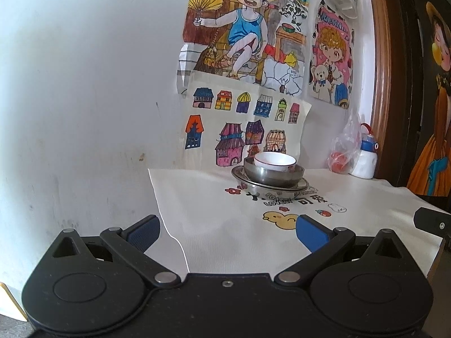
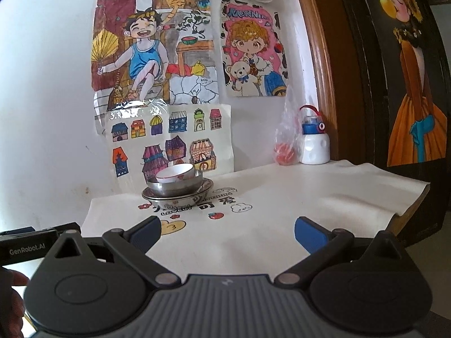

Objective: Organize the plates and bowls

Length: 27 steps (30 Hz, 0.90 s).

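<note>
A white ceramic bowl (image 1: 274, 161) sits tilted inside a steel bowl (image 1: 273, 175), which sits on a steel plate (image 1: 245, 181) at the back of the table near the wall. The same stack shows in the right wrist view: white bowl (image 2: 176, 172), steel bowl (image 2: 177, 187), plate (image 2: 207, 188). My left gripper (image 1: 227, 232) is open and empty, well short of the stack, over the table's near left edge. My right gripper (image 2: 227, 232) is open and empty, also well short of the stack, which lies ahead to its left.
A white printed cloth (image 2: 267, 197) covers the table. A white bottle with a blue and red cap (image 2: 314, 143) and a plastic bag with something red (image 2: 284, 140) stand at the back right corner. Drawings hang on the wall. A wooden door frame (image 2: 324, 70) is at the right.
</note>
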### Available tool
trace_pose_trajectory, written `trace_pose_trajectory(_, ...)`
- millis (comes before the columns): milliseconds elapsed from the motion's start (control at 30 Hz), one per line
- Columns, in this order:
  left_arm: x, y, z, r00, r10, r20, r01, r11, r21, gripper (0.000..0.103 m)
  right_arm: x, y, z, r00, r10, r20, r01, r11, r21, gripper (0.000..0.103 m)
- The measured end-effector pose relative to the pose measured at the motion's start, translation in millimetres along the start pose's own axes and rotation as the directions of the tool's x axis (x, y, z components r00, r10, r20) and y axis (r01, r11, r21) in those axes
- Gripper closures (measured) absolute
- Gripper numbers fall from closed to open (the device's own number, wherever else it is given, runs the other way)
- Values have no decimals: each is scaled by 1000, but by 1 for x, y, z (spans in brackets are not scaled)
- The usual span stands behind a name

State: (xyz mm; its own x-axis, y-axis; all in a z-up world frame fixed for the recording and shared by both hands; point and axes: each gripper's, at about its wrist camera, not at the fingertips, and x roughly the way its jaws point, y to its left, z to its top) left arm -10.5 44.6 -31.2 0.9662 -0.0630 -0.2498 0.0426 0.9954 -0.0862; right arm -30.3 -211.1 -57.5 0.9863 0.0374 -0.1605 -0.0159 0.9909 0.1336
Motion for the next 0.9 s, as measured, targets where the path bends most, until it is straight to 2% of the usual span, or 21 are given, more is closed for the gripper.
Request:
trace_pose_trajectory(267,9,-2,-5,1000,10,-9,-10,1000,10,1,10,-8,-7,1000,-3,-14,3,1000,31,0)
trace_pose_trajectory(900,19,-1,-10,1000,16,-27,-16,1000,11,1,20,-1,-10,999,2,-35,-1,1000,18,0)
